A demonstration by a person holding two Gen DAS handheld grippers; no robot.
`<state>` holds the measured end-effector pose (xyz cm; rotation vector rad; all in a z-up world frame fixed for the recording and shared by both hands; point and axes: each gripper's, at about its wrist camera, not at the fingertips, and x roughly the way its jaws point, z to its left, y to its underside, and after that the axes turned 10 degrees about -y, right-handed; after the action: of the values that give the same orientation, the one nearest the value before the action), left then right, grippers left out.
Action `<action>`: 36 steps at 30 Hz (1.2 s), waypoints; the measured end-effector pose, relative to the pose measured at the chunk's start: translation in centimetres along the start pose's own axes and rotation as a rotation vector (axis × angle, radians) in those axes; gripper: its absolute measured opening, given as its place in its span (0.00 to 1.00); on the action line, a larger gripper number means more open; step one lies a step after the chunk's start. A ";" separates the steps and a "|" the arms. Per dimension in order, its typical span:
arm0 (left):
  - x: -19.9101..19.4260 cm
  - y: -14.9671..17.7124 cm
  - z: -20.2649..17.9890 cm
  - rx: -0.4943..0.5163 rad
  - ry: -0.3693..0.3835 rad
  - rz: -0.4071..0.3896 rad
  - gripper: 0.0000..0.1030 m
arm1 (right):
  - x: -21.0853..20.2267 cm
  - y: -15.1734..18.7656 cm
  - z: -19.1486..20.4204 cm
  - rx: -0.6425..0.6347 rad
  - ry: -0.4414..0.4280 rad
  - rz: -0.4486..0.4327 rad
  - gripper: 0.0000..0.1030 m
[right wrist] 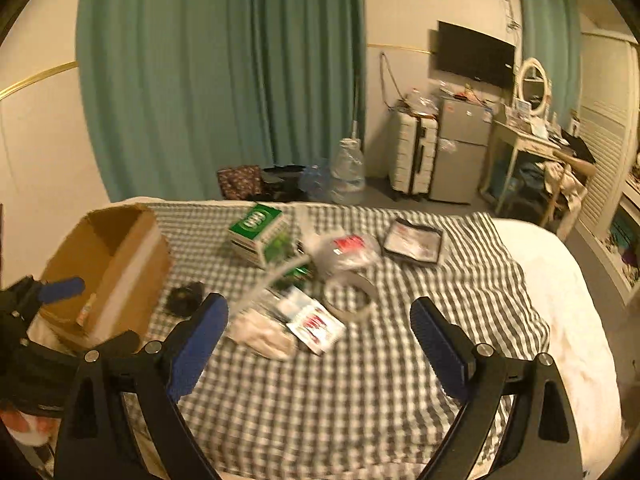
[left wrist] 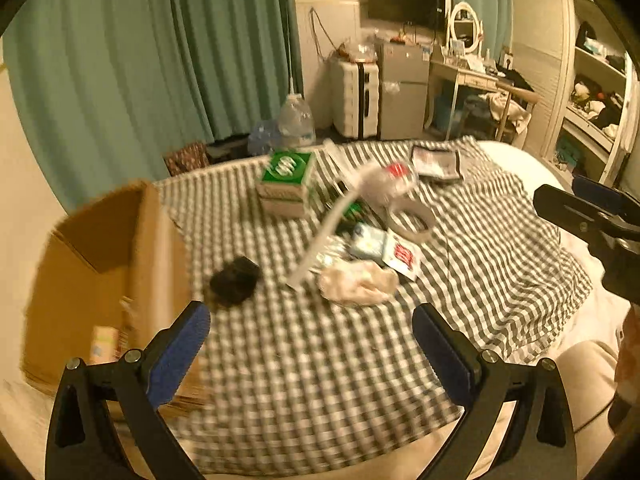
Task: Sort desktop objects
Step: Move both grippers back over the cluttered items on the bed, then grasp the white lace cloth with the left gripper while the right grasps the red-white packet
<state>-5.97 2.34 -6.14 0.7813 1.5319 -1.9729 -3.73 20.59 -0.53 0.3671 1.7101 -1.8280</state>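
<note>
I am holding my left claw spread wide over the near part of the checked cloth, nothing between its blue pads, because I am judging which piece to take first. My right claw is also wide and empty; its jaws are standing apart above the same cloth.

The box is my landmark. It is standing open at the cloth's left edge, mouth up, I think so that things can be dropped straight in; something small is already lying inside it.

Just right of the box a black lump is lying alone. Further right from the box the pile is sitting: a green carton at the far side, a tape ring, a red-and-white sachet, and crumpled white gloves nearest me. A white strip is leaning across the pile. A dark-framed flat pouch is lying farthest from the box.

Everything is bunched mid-cloth, so both claws can reach it. The blur is hiding finer detail.
</note>
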 end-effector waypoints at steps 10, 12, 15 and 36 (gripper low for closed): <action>10.4 1.0 -6.6 -0.028 -0.007 0.087 1.00 | 7.3 4.4 -5.9 0.074 -0.050 0.078 0.90; 12.5 0.9 -7.4 -0.031 -0.001 0.096 1.00 | 9.0 4.6 -6.9 0.101 -0.073 0.094 0.90; 14.7 0.6 -8.5 0.025 -0.005 0.054 1.00 | 12.0 4.8 -8.0 0.122 -0.118 0.126 0.90; 18.5 2.6 -2.1 -0.145 0.026 0.071 0.25 | 23.6 6.6 -4.1 0.010 -0.116 0.308 0.74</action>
<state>-16.84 2.87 -21.48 0.7923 1.6193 -1.7856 -19.03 19.13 -20.00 0.4894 1.4750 -1.6019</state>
